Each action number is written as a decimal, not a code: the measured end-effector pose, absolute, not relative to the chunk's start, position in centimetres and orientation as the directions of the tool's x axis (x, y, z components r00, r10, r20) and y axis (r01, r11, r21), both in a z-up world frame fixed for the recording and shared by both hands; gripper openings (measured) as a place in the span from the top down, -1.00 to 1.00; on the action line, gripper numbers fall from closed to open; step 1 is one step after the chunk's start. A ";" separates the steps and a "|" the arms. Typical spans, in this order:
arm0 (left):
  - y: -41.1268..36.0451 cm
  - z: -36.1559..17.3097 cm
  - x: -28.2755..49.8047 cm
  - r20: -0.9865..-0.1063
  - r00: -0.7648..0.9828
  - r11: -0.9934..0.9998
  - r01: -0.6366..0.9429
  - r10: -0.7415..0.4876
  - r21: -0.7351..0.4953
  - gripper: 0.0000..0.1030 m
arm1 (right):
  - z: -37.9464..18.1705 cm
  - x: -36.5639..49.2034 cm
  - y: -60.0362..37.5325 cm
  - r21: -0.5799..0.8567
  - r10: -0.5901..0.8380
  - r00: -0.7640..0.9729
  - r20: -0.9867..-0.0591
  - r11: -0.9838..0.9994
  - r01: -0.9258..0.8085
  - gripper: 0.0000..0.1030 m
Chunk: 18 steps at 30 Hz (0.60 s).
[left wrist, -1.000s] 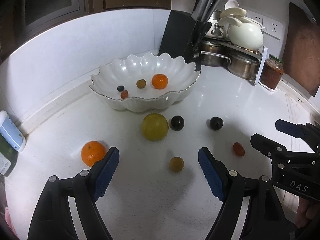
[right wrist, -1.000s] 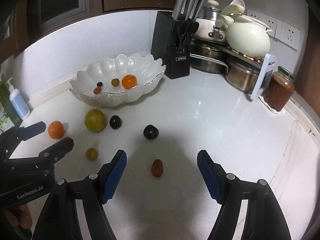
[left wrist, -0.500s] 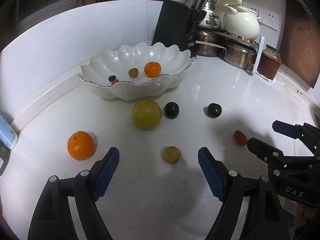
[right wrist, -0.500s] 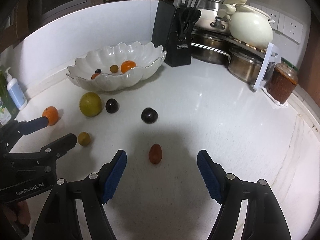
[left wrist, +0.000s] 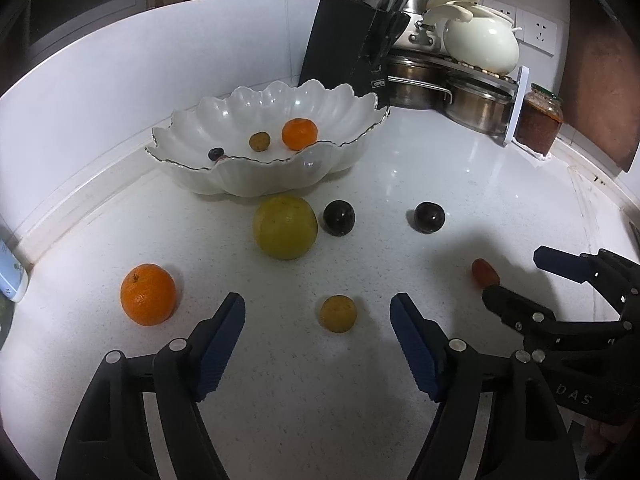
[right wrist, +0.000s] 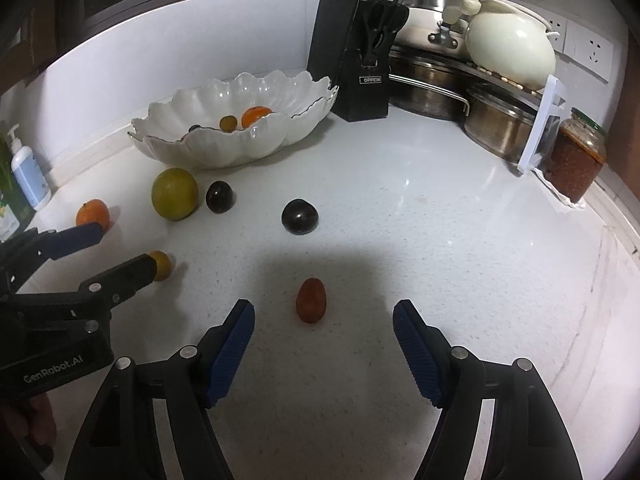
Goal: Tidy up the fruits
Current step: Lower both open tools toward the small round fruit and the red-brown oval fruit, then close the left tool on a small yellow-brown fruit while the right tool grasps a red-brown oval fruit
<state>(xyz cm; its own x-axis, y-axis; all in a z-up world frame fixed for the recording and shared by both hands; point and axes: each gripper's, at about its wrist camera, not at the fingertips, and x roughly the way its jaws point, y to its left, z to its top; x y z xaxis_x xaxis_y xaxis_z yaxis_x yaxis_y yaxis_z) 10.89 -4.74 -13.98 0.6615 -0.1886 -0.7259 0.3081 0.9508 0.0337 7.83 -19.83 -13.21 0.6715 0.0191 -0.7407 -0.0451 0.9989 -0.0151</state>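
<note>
- Now my left gripper (left wrist: 318, 314) straddles the small yellow fruit (left wrist: 338, 313), jaws apart and just narrowing, pads not yet touching, so it can be pinched.
- Likewise my right gripper (right wrist: 324, 316) brackets the red fruit (right wrist: 311, 300), apart, closing in.
- Beyond, mid-worktop, lie two dark plums (left wrist: 339, 218), a green citrus (left wrist: 285, 227) and an orange (left wrist: 148, 294).
- Farthest, toward the worktop's back edge, the white bowl (left wrist: 256, 178) waits, part filled.
</note>
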 end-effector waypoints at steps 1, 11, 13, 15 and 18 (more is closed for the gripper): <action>-4.7 -14.1 11.0 -0.729 0.659 0.950 0.309 -0.187 0.035 -0.40 | -13.2 7.9 -19.8 -0.014 0.021 0.670 -0.742 0.999 -0.048 -0.28; -5.2 -15.2 11.8 -0.761 0.619 0.943 0.332 -0.197 0.026 -0.07 | -13.7 9.0 -19.9 -0.002 0.032 0.659 -0.751 0.999 -0.051 -0.07; -5.3 -15.4 11.8 -0.766 0.611 0.942 0.336 -0.201 0.020 -0.02 | -13.8 9.2 -20.0 0.001 0.034 0.656 -0.754 0.999 -0.051 -0.02; -5.4 -15.6 11.9 -0.772 0.602 0.940 0.340 -0.204 0.016 0.03 | -14.0 9.3 -20.1 0.005 0.037 0.652 -0.757 0.999 -0.051 0.01; -5.5 -15.8 11.9 -0.778 0.593 0.939 0.343 -0.208 0.010 0.04 | -14.2 9.5 -20.1 0.012 0.043 0.647 -0.761 0.999 -0.052 0.08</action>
